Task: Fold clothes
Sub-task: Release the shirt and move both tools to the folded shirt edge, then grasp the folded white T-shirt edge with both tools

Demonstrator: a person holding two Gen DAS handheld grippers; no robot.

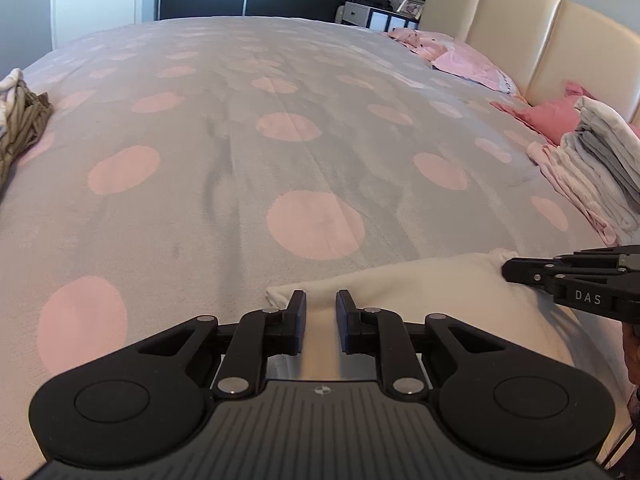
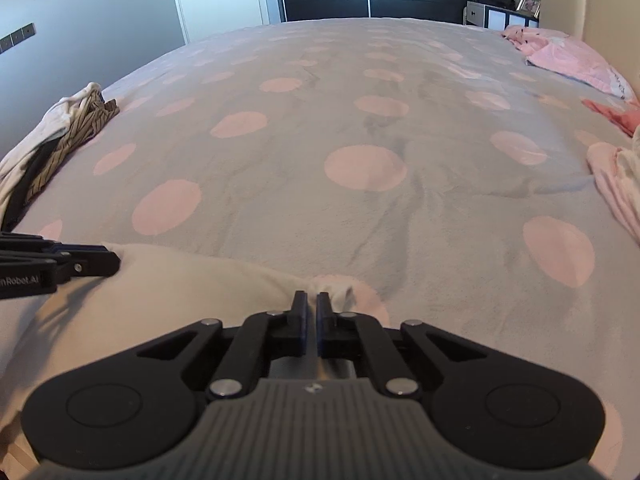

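A cream-white soft fabric garment (image 1: pixel 420 292) lies at the near edge of the bed, spread low across the grey bedspread with large pink dots (image 1: pixel 280 140), directly under both tools. Its right end is bunched into a small knot of cloth (image 2: pixel 340 284) just ahead of the right claw (image 2: pixel 311 300), whose fingers stand nearly pressed together with only a thin gap; cloth appears to be caught between them, so it reads as pinching the garment's corner. The left claw (image 1: pixel 321 300) sits over the garment's left edge with its fingers spread, pale cloth showing in the gap but not gripped.

Judging by this, the step in hand is taking hold of the garment's two near corners before a fold, with the right side secured and the left one not yet. The next move calls for the left claw to close on the edge beneath it, low enough to catch the cloth without snagging the bedspread, then for both to lift together and keep the fabric taut.

Further out, a stack of folded white, grey and pale pink clothes (image 1: pixel 600 168) stands to the right near the beige padded headboard (image 1: pixel 520 32), and a heap of unfolded striped olive and white clothes (image 2: pixel 60 136) waits on the left edge of the bed.
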